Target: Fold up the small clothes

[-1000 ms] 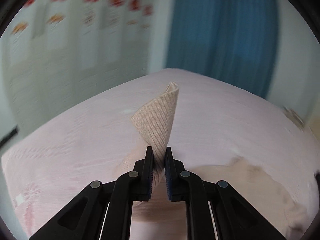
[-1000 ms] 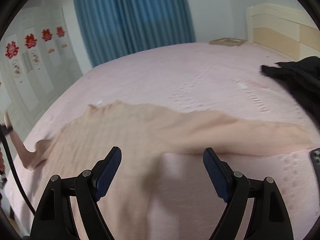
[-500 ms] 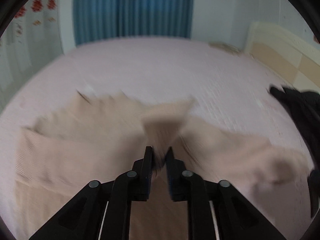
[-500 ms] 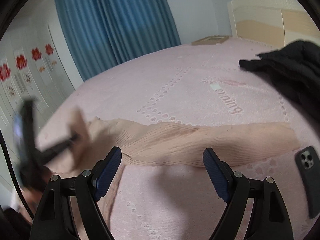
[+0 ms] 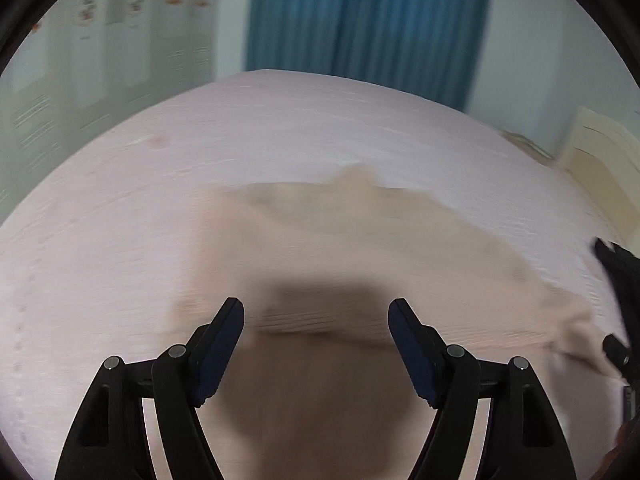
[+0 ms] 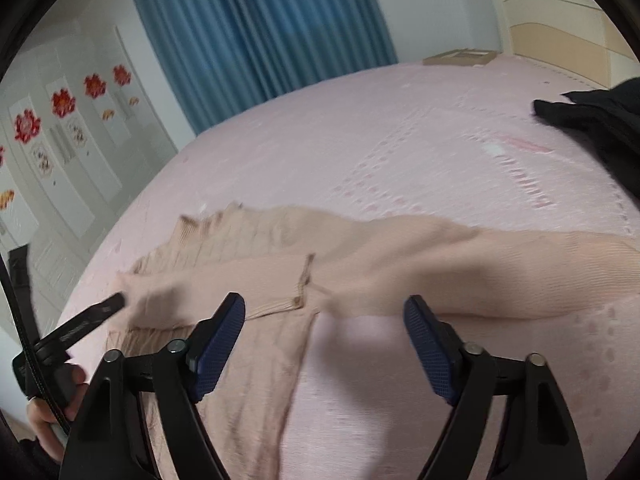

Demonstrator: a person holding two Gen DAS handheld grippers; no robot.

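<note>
A beige ribbed sweater (image 6: 256, 248) lies flat on the pink bed (image 6: 360, 140). One sleeve is folded across its body, with the cuff (image 6: 304, 280) near the middle. The other sleeve (image 6: 560, 256) stretches out to the right. My left gripper (image 5: 316, 308) hovers low over the blurred sweater (image 5: 360, 240); its jaws are opening and nothing is between them. From the right wrist view the left gripper (image 6: 114, 303) shows at the sweater's left edge, held by a hand (image 6: 48, 420). My right gripper (image 6: 324, 304) is over the sweater's lower part; its jaws are closing, and the pads press on nothing.
A black garment (image 6: 600, 128) lies on the bed at the right, also at the right edge (image 5: 616, 272) of the left wrist view. A cream headboard (image 6: 560, 32) and a flat cardboard box (image 6: 460, 56) are at the far end. Blue curtains (image 6: 260, 20) and white doors with red flowers (image 6: 64, 104) stand beyond.
The left gripper swung the sleeve it held across the sweater's body, dropped lower, opened and let go. The right gripper's jaws have narrowed a little.
</note>
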